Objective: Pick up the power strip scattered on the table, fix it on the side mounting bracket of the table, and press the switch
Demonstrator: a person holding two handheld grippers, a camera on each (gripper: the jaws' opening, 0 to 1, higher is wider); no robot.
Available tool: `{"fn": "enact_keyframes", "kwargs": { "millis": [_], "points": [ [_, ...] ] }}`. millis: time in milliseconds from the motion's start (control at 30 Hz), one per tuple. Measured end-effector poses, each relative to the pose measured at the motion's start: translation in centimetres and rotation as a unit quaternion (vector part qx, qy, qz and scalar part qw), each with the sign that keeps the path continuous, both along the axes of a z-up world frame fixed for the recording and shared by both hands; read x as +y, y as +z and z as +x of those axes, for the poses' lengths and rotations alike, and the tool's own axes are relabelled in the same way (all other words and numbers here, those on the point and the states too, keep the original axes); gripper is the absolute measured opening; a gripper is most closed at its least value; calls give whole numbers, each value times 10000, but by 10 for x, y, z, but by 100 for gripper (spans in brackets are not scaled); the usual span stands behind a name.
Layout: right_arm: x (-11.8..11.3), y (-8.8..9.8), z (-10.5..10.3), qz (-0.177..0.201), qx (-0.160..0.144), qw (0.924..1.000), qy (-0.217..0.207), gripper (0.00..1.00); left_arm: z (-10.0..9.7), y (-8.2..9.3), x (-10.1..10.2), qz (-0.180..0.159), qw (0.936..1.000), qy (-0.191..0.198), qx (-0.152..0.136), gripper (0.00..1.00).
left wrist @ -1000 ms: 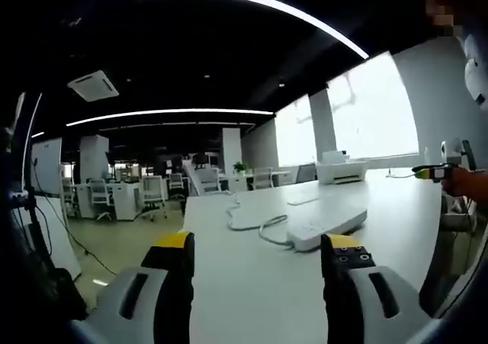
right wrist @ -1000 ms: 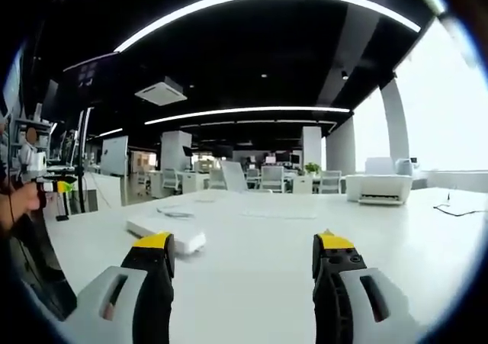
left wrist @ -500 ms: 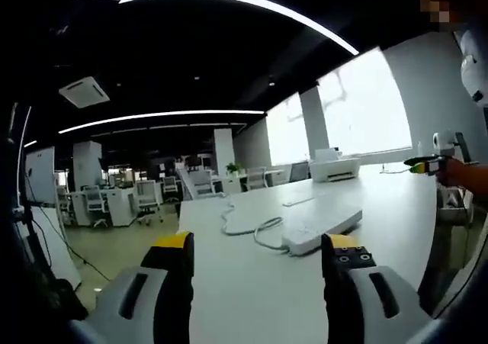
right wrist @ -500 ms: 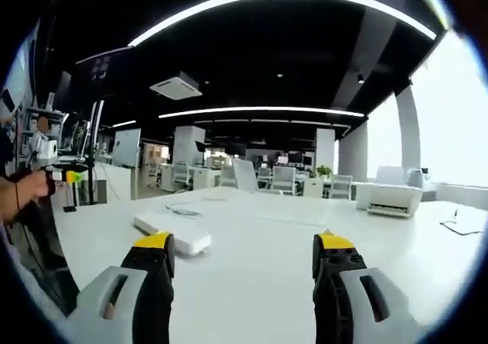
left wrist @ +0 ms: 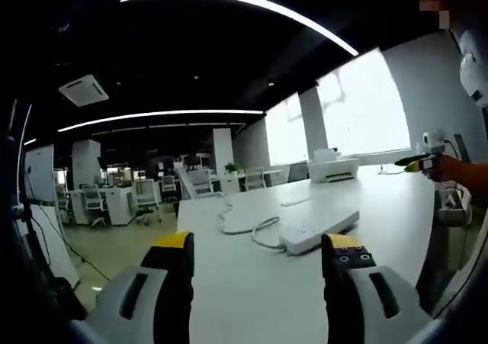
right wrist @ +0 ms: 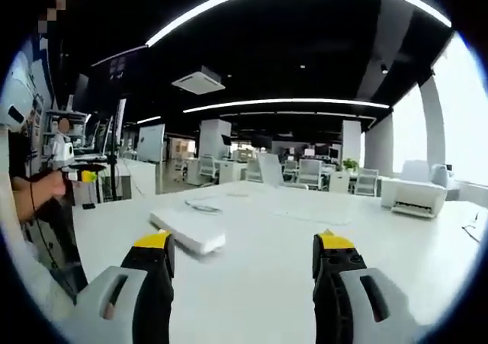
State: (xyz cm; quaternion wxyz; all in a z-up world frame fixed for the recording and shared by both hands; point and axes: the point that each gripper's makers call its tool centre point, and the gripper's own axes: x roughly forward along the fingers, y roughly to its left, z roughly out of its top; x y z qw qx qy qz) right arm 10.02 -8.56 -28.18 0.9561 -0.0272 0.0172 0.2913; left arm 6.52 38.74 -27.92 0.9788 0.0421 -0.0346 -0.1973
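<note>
Approach step: both grippers, left gripper (left wrist: pixel 258 252) and right gripper (right wrist: pixel 241 251), hung with jaws apart and empty over the table (left wrist: pixel 252 306). The power strip (left wrist: pixel 318 225) lay untouched at one o'clock of the left; it likely needed closing in to grasp.

Power strip (left wrist: pixel 319 227) on the table (left wrist: pixel 252 283), cable (left wrist: pixel 242 226) behind it, printer (left wrist: pixel 336 168) at the far edge.

Left tongs (left wrist: pixel 258 256) and right tongs (right wrist: pixel 244 256) both stand with jaws spread wide, nothing between them, held level.
</note>
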Motion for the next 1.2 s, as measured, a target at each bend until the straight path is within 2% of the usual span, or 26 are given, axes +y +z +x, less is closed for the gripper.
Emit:
{"fn": "enact_keyframes", "kwargs": {
  "millis": [100, 300, 700, 1200],
  "points": [
    [3, -5, 2, -110, 64, 9999, 104, 69, 0, 1, -1, -31, 10000, -31, -4, 72],
    [9, -10, 5, -34, 190, 9991, 371, 70, -1, 0, -4, -21, 10000, -74, 11, 72],
    [13, -2, 17, 395, 236, 9959, 773, 70, -2, -6, -6, -24, 9999, -61, 78, 72],
    [27, -5, 35, 250, 284, 9938, 1042, 71, -3, -13, -8, -32, 9998, -59, 175, 72]
  ]
}}
